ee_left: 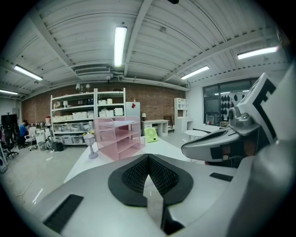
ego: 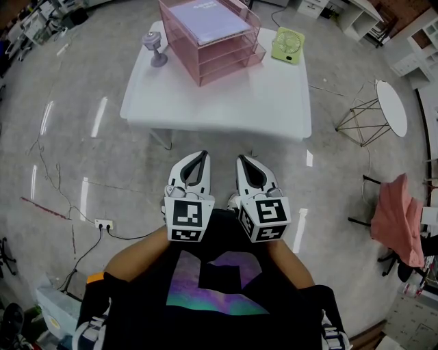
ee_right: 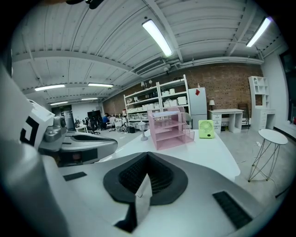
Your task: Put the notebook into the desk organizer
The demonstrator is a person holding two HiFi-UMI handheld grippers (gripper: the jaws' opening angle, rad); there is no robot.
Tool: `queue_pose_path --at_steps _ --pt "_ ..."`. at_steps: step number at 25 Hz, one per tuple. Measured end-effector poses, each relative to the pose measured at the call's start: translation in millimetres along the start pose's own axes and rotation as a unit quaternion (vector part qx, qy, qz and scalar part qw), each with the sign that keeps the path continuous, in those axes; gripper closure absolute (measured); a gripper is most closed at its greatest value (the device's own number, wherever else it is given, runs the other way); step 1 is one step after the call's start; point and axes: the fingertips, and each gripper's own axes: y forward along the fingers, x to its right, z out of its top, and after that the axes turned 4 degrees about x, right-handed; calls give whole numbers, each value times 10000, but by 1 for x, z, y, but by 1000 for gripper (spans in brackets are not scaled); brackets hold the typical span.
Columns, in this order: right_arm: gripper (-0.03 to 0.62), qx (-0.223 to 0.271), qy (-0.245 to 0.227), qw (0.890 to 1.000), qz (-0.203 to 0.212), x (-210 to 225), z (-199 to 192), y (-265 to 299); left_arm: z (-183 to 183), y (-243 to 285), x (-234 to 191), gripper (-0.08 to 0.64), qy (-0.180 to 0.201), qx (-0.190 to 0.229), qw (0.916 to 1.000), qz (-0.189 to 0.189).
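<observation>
**Entry: notebook, desk organizer and surroundings**

Item 1. Notebook [ego: 205, 20]: pale lavender cover, lying flat in the top tier of the desk organizer.

Item 2. Desk organizer [ego: 229, 53]: pink wire mesh, three stacked tiers. It stands towards the far side of the worktop, set at an angle to the edges. The two lower tiers show no contents from the head view.

Item 3. Worktop [ego: 226, 102]: white and rectangular, standing on a grey polished floor [ego: 75, 137].

Item 4. Small grey stemmed object [ego: 156, 48]: upright on the worktop, just left of the organizer and not touching it.

Item 5. Green desk fan [ego: 287, 45]: on the worktop at the organizer's right, near it but apart.

Item 6. Left gripper [ego: 202, 156]: held close to the person's body, well short of the worktop. The jaws are clenched together with nothing between them.

Item 7. Right gripper [ego: 241, 160]: beside the left one and parallel to it. Its jaws are likewise pressed together and empty.

Item 8. Round white side table [ego: 391, 106]: on wire legs, on the floor to the right of the worktop.

Item 9. Pink cloth [ego: 395, 219]: draped over a dark chair at the far right.

Item 10. Power strip [ego: 104, 224]: on the floor at the left, with cables attached.
</observation>
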Motion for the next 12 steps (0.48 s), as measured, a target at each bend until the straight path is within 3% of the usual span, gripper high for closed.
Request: queue_pose_path --at_steps 12 --pt "577 36 -28 10000 -22 0 3 -1 1 -1 1 552 26 24 10000 -11"
